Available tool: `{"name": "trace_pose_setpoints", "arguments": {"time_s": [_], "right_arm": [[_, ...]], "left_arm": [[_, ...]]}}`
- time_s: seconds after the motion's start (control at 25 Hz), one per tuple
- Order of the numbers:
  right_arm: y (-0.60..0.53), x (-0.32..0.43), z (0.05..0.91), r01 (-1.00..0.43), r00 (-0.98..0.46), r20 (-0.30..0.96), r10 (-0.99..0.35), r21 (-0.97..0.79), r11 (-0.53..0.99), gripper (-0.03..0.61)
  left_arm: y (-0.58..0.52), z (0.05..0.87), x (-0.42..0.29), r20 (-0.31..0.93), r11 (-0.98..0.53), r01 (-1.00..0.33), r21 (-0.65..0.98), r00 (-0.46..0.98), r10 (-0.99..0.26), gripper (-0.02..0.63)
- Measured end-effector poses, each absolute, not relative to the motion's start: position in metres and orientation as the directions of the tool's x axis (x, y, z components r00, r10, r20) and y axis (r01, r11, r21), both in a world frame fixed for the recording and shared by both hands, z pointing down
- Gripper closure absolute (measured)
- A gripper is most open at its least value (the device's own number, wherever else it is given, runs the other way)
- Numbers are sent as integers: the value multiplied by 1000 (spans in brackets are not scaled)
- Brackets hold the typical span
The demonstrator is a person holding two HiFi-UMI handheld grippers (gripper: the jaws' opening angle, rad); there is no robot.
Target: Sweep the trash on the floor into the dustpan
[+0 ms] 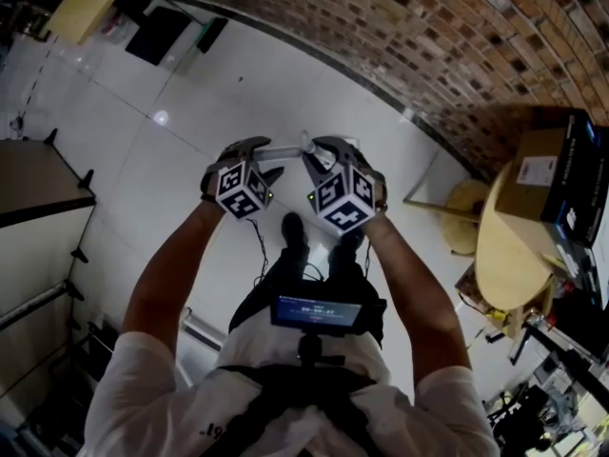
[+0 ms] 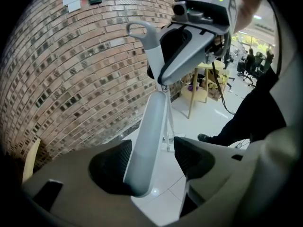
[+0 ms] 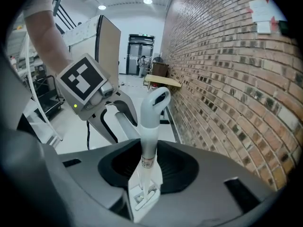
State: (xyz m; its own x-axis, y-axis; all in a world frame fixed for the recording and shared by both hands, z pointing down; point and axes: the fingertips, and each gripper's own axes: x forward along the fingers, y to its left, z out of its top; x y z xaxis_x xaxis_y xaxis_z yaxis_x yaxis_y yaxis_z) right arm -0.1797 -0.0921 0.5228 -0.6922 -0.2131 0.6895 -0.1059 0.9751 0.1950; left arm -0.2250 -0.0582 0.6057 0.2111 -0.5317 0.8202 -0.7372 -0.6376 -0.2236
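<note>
Both grippers are held up in front of me over the white tiled floor (image 1: 190, 131). My left gripper (image 2: 147, 157) is open around a grey-white handle (image 2: 149, 131), which leans on the left pad with a gap to the right pad. My right gripper (image 3: 147, 162) is shut on a white loop-topped handle (image 3: 150, 122). In the head view the left gripper (image 1: 259, 158) and right gripper (image 1: 322, 160) sit close together, with the handles (image 1: 285, 149) bridging them. The lower ends of both handles are hidden, so I cannot tell broom from dustpan. No trash shows.
A brick wall (image 1: 409, 36) curves along the far side. A round wooden table (image 1: 509, 255) with a cardboard box (image 1: 538, 174) stands at the right, a wooden stool (image 1: 457, 212) beside it. A dark table (image 1: 38, 184) is at the left. My shoes (image 1: 293, 228) are below the grippers.
</note>
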Motion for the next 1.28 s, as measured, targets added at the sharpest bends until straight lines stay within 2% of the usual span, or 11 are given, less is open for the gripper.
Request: {"name": "trace_pose_setpoints", "arguments": {"time_s": [0.16, 0.4, 0.68, 0.96, 1.16, 1.28], "right_arm": [[-92, -185, 524, -106, -693, 688, -217, 200, 974, 465], [-94, -187, 527, -105, -681, 698, -221, 206, 973, 394], [-96, -182, 529, -109, -673, 702, -231, 215, 971, 354], [-94, -180, 531, -86, -663, 714, -226, 228, 970, 353], [-92, -178, 535, -70, -655, 723, -220, 232, 970, 308], [-88, -176, 536, -46, -650, 732, -203, 228, 972, 315]], "left_arm": [[-61, 605, -222, 818, -646, -732, -216, 226, -530, 327], [-64, 605, -220, 817, -657, -724, -210, 239, -524, 327], [-62, 609, -220, 823, -664, -720, -202, 243, -513, 327], [-61, 612, -220, 829, -666, -719, -199, 238, -505, 327], [-61, 613, -220, 830, -667, -717, -202, 236, -505, 327], [-60, 613, -219, 831, -668, -717, -201, 237, -504, 327]]}}
